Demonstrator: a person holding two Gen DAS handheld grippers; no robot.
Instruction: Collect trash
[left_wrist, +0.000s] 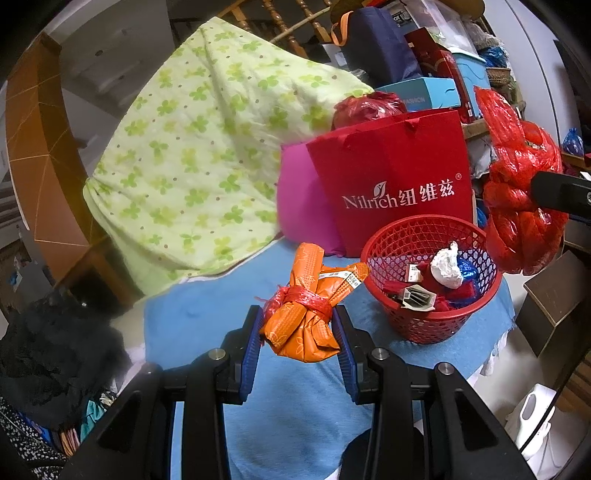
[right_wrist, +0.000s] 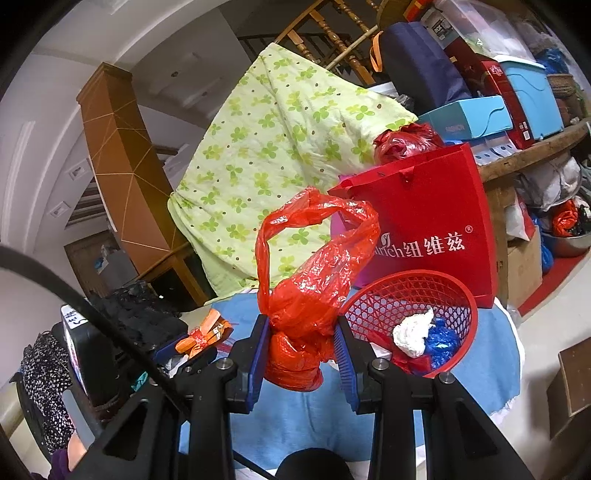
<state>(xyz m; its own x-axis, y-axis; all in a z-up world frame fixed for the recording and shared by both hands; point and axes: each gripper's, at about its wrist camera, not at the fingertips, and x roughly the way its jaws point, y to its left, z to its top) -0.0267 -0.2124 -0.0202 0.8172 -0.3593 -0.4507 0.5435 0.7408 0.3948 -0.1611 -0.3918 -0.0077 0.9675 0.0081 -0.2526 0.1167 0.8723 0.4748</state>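
Note:
My left gripper (left_wrist: 298, 326) is shut on an orange wrapped bundle (left_wrist: 308, 306) tied with a red strip, held above the blue cloth, left of the red mesh basket (left_wrist: 430, 325). The basket holds white crumpled paper (left_wrist: 448, 267), blue foil and scraps. My right gripper (right_wrist: 301, 345) is shut on a red plastic bag (right_wrist: 314, 280), held up left of the basket (right_wrist: 458, 354). The bag also shows at the right of the left wrist view (left_wrist: 521, 192). The bundle shows small in the right wrist view (right_wrist: 203, 334), in the left gripper.
A red Nilrich paper bag (left_wrist: 395, 184) and a pink bag (left_wrist: 299, 199) stand behind the basket. A green clover-print quilt (left_wrist: 207, 147) lies at the back left. Blue cloth (left_wrist: 288, 406) covers the table. Dark clothes (left_wrist: 48, 354) pile at left. Boxes stack at the back right.

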